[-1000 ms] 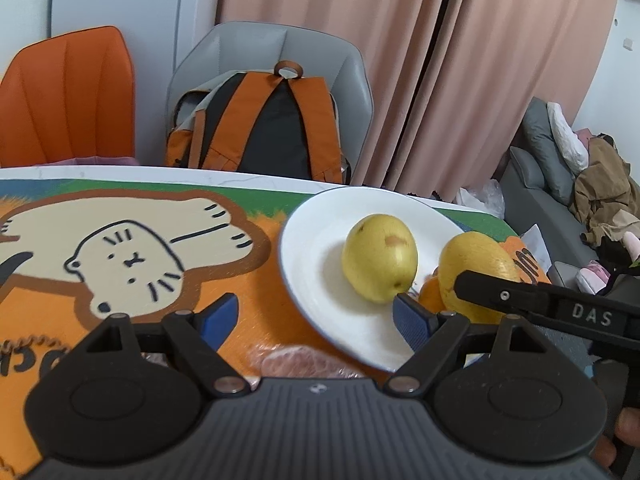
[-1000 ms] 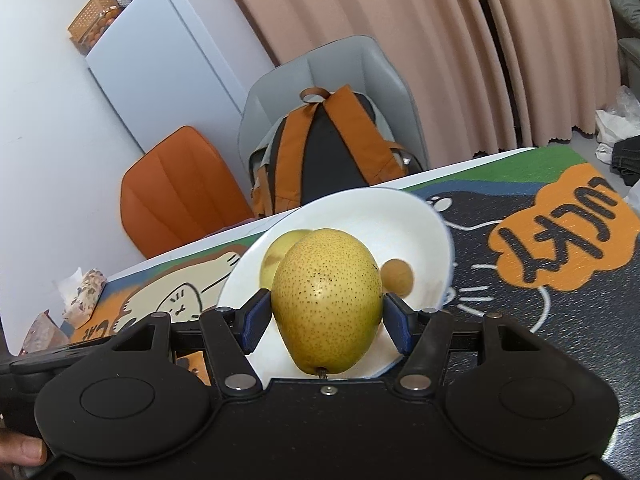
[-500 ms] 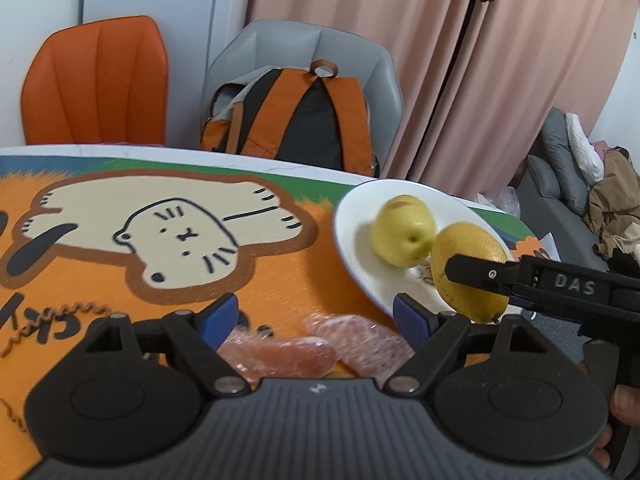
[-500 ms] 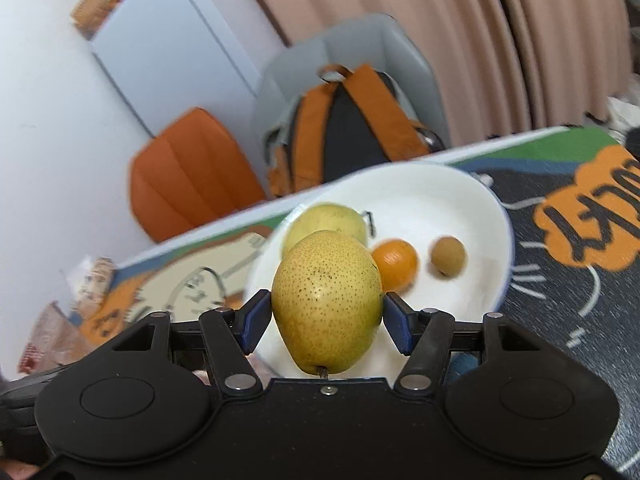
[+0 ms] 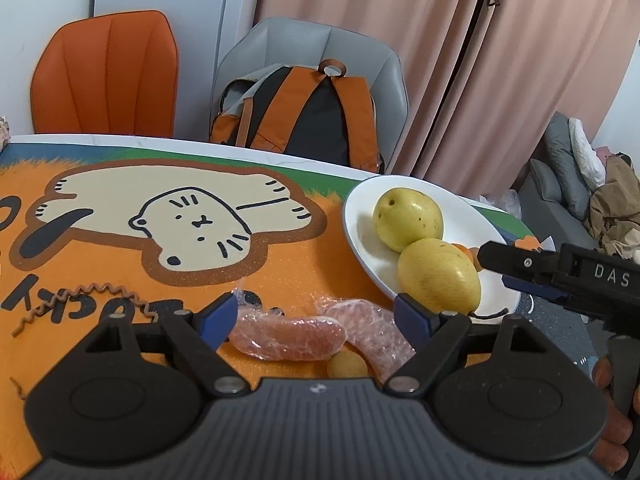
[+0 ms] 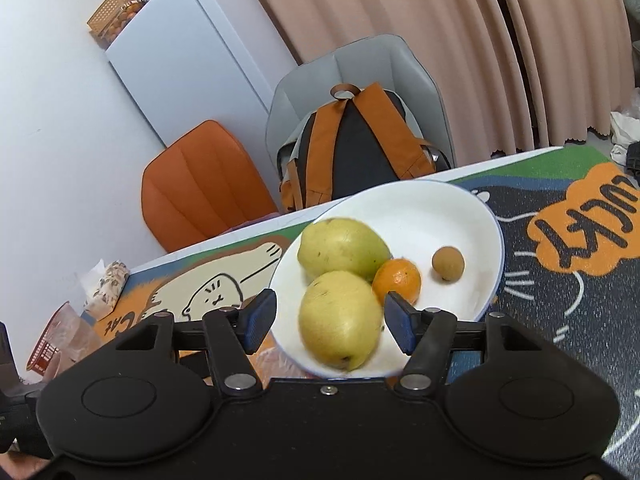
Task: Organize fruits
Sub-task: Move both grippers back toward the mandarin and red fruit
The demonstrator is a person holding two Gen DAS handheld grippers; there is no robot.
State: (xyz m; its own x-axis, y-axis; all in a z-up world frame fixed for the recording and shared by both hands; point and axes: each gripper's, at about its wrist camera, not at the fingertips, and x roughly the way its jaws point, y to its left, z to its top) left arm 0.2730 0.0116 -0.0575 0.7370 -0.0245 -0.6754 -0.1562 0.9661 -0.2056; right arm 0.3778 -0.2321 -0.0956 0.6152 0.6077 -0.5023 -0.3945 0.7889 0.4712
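While the right gripper (image 6: 330, 322) stands open around a pear (image 6: 340, 320) near the plate (image 6: 476, 216) rim, untouching, the left gripper (image 5: 314, 318) gapes empty over wrapped fruit (image 5: 288, 338).

Even, soft indoor light, moderately bright; shadows faint. Strong fisheye bending at edges, dark corners. Left view sharp. Right view: nearer pear (image 6: 340, 320) smeared by motion blur, plate (image 6: 448, 216) rim fairly crisp. Slight sheen on wrapped pink pieces (image 5: 288, 338).
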